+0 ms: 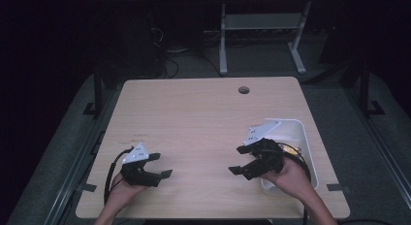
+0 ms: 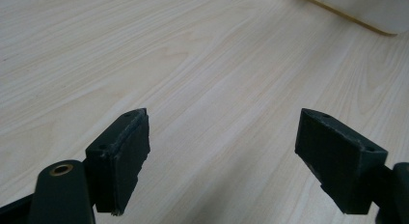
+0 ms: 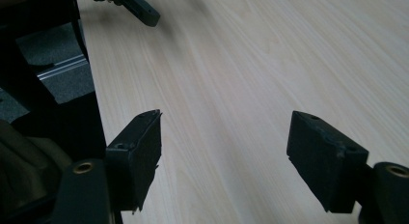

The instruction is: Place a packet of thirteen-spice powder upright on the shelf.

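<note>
Near the worktop's (image 1: pixel 203 113) front edge, left gripper (image 1: pixel 156 165) and right gripper (image 1: pixel 236 160) hang spread wide, holding nothing. By its right edge sits a white bin (image 1: pixel 301 137), likely light, rigid plastic; best gripped by its rim.

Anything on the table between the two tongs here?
No. In the high view, the stretch between the left tongs and the right tongs is bare wooden table. The white bin sits beyond the right hand.

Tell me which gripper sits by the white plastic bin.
The right gripper: it hovers at the white plastic bin's near-left edge, jaws open. The left gripper is across the light wooden table, well apart from the bin.
</note>
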The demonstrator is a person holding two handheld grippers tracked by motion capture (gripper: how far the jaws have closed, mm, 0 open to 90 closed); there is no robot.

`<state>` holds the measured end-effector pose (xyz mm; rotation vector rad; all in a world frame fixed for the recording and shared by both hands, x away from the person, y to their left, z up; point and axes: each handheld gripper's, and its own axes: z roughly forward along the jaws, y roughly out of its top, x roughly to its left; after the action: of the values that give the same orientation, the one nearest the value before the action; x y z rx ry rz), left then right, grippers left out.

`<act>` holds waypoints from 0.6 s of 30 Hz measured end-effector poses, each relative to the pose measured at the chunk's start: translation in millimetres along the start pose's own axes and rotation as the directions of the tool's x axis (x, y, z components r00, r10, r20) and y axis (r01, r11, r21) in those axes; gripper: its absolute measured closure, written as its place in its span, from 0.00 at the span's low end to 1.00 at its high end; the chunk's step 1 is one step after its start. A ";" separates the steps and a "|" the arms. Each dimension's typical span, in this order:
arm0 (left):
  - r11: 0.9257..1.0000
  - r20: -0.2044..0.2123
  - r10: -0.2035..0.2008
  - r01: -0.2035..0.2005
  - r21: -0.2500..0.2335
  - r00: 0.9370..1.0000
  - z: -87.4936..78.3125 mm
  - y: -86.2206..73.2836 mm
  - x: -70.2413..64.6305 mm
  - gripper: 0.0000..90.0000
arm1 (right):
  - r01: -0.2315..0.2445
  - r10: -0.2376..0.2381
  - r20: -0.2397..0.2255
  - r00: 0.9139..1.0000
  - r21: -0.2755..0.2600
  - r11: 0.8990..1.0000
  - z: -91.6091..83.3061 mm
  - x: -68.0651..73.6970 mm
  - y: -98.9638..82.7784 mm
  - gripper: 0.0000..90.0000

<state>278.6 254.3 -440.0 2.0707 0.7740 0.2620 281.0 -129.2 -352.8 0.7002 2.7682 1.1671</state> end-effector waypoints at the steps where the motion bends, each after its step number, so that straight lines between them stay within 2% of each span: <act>1: 1.000 0.000 0.001 -0.001 -0.001 1.000 -0.1 -0.1 0.0 0.21 | 0.010 -0.010 -0.002 1.000 0.003 1.000 2.5 1.0 0.6 0.30; 7: 1.000 0.006 0.002 -0.002 0.003 1.000 -0.7 -0.6 -0.3 0.21 | 0.019 -0.018 -0.030 0.999 0.013 1.000 16.3 8.6 3.3 0.30; 14: 1.000 0.007 0.004 -0.004 0.005 1.000 -0.6 -0.9 -1.6 0.20 | 0.006 -0.005 -0.064 0.998 0.025 1.000 30.8 14.4 1.6 0.28; 18: 1.000 0.004 0.009 -0.009 0.004 1.000 -1.4 -0.8 -1.0 0.20 | 0.014 -0.012 -0.073 0.997 0.026 1.000 32.2 16.4 0.7 0.27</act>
<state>276.8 254.9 -439.8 2.0786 0.7633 0.2608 273.8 -100.3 -373.3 0.6537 2.8478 1.1794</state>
